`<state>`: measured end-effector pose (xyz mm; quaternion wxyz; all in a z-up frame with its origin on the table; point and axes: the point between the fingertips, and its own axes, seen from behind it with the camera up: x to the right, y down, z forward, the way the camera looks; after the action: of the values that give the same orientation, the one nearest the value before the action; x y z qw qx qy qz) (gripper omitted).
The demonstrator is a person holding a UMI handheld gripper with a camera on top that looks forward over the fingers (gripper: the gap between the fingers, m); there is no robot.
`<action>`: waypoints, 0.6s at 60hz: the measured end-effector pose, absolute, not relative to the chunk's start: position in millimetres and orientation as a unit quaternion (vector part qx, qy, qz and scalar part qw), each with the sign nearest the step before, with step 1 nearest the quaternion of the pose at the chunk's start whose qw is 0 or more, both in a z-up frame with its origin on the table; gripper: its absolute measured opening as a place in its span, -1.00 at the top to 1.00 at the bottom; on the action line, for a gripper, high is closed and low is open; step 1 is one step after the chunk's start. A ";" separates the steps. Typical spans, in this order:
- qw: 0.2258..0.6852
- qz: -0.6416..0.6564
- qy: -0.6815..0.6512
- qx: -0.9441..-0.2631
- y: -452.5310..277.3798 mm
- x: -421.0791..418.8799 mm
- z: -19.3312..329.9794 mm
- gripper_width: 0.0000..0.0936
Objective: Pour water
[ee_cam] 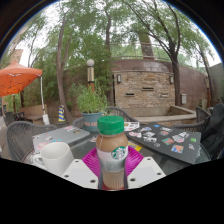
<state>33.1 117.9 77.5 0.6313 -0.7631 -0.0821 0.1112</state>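
Gripper (pixel 112 168): a two-finger, hand-held tool, seen only at its forward end.
Fingers (pixel 78 174): pale, off-white bodies with angular, faceted outer faces are shown; one flat facet on each is turned upward.
Pads (pixel 93 157): a magenta-pink lining is seen on the inner face of each finger, bright and even in colour.
Shape: the two fingers are matched as mirror images, broad at the base and narrowed forward.
Markings: none can be made out on the fingers.
Cables and screws: cannot be told.
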 end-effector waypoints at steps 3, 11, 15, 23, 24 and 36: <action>0.632 0.110 -0.083 -0.763 115.3 36.2 80.7 0.29; 0.621 0.103 -0.070 -0.774 109.7 47.0 82.6 -0.19; 0.622 0.103 -0.062 -0.774 100.0 50.6 88.2 -0.74; 0.616 0.110 -0.068 -0.777 70.7 47.3 88.6 -0.78; 0.613 0.109 -0.069 -0.779 64.9 48.2 88.8 -0.77; 0.599 0.104 -0.048 -0.793 -34.5 64.0 103.8 -0.78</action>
<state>64.0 -34.5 103.8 0.5986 -0.7928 -0.0482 0.1045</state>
